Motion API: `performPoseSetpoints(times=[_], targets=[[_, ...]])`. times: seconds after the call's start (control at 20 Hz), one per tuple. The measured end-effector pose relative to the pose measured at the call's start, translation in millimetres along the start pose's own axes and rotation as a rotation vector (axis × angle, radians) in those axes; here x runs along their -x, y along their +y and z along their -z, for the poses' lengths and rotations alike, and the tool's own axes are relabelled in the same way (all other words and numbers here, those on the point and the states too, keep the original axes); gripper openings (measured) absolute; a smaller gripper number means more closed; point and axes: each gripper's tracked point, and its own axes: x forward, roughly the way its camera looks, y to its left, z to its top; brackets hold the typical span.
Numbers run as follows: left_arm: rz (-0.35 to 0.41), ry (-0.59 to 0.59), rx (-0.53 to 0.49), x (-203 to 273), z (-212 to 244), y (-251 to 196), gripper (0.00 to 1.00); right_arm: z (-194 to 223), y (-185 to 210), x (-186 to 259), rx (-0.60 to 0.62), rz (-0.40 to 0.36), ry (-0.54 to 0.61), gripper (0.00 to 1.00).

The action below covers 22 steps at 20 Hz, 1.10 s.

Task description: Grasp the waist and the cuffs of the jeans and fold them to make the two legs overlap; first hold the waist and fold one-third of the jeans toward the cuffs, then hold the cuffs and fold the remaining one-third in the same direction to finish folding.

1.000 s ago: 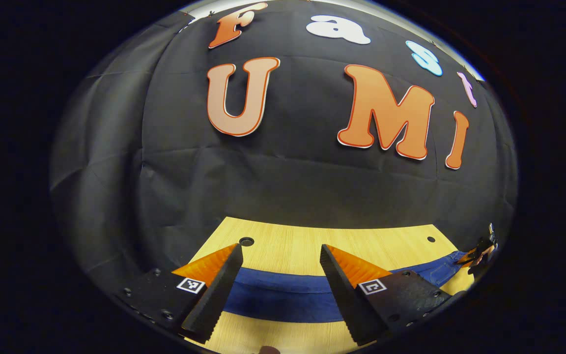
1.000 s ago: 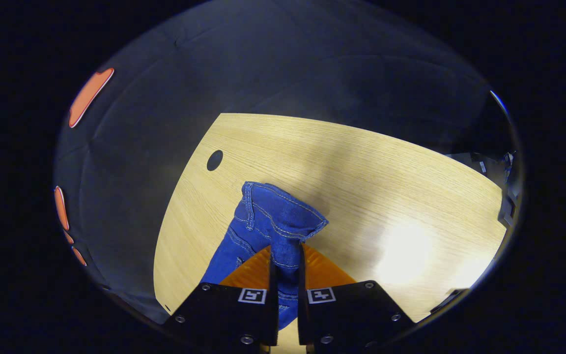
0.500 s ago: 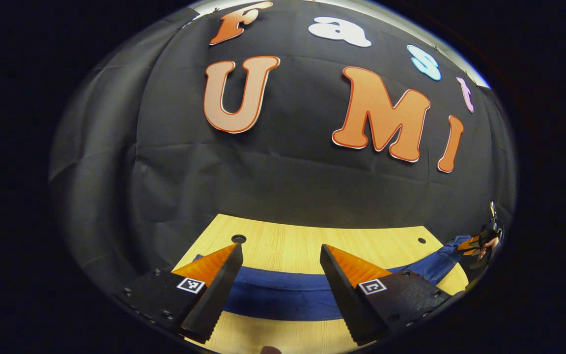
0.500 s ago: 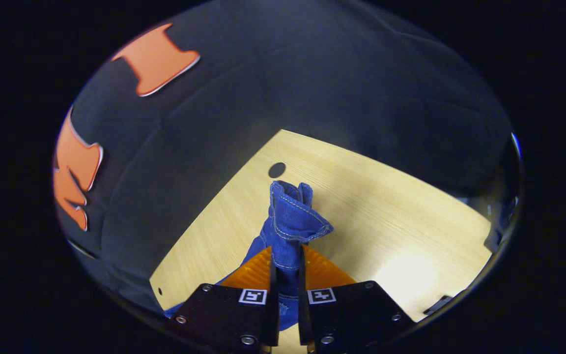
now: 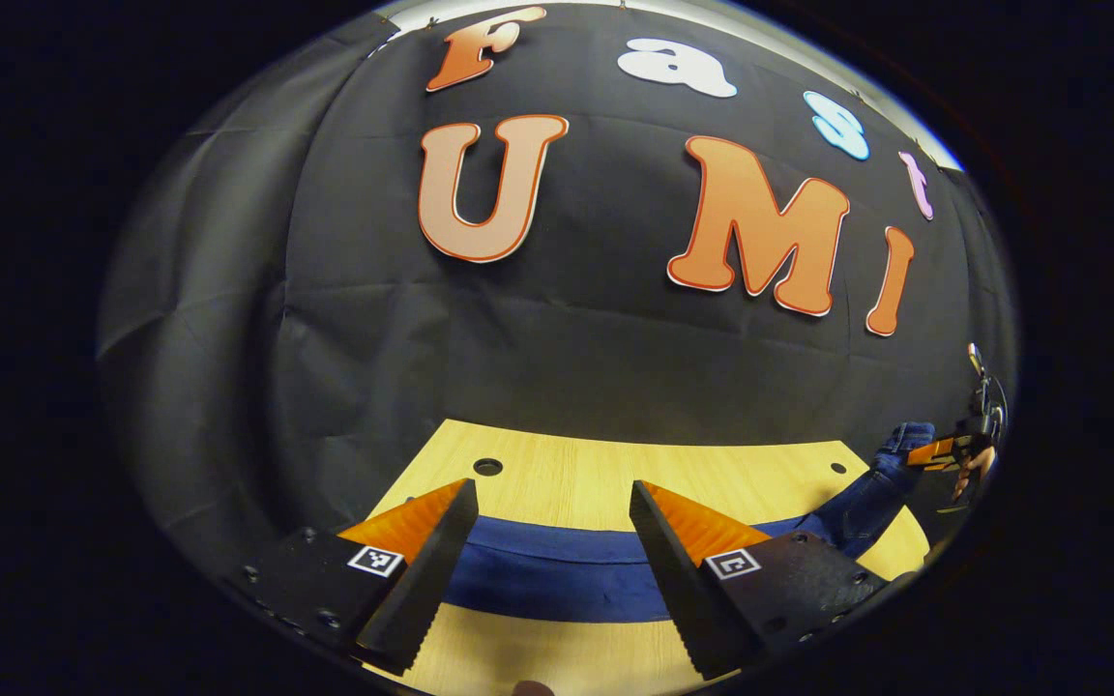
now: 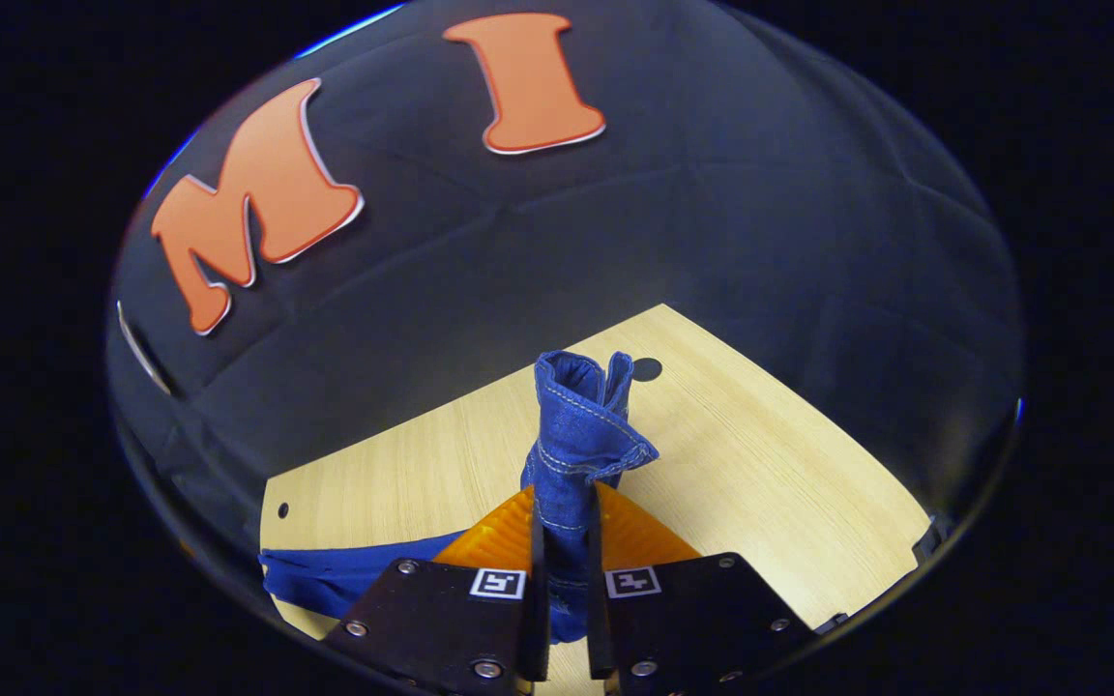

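Observation:
Blue jeans (image 5: pixel 557 580) lie as a long band across the light wooden table (image 5: pixel 615 454). My left gripper (image 5: pixel 550 488) hovers open just above that band, one finger on each side, gripping nothing. At the far right of the left gripper view the jeans rise off the table to my right gripper (image 5: pixel 939 451), held by a hand (image 5: pixel 978 466). In the right gripper view my right gripper (image 6: pixel 565 495) is shut on a bunched, stitched hem of the jeans (image 6: pixel 581 416), which sticks up past the fingertips. The remaining denim (image 6: pixel 344 575) trails off low on the left.
The black cloth wall (image 5: pixel 567 348) stands close behind the table's far edge. The tabletop has a round hole (image 5: pixel 487 467) near the left back corner and another hole (image 6: pixel 647 368) just behind the lifted hem. Bare wood (image 6: pixel 770 483) spreads right of the right gripper.
My right gripper has lifted the gripped jeans end higher off the table and swung to face the back wall. The left gripper has stayed open over the band, hardly moving.

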Motion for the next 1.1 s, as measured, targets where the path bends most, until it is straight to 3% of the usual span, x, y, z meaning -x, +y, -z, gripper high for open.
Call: performPoseSetpoints(times=[0.3, 0.65, 1.05, 1.1], targets=[[-0.005, -0.002, -0.013, 1.6, 1.2, 6.0, 0.97, 11.3, 67.3, 16.2, 0.133, -0.073, -0.02, 0.16], [-0.05, 0.002, -0.012, 3.6, 5.7, 20.3, 0.98, 57.0, 157.6, 9.4, 0.271, -0.166, 0.03, 0.16], [-0.12, 0.119, 0.109, 11.7, 30.6, 31.6, 0.97, 130.9, 212.1, -7.6, 0.424, -0.2, 0.112, 0.16], [-0.127, 0.137, 0.134, 12.9, 35.5, 31.2, 0.97, 140.7, 217.6, -8.0, 0.432, -0.212, 0.131, 0.23]])
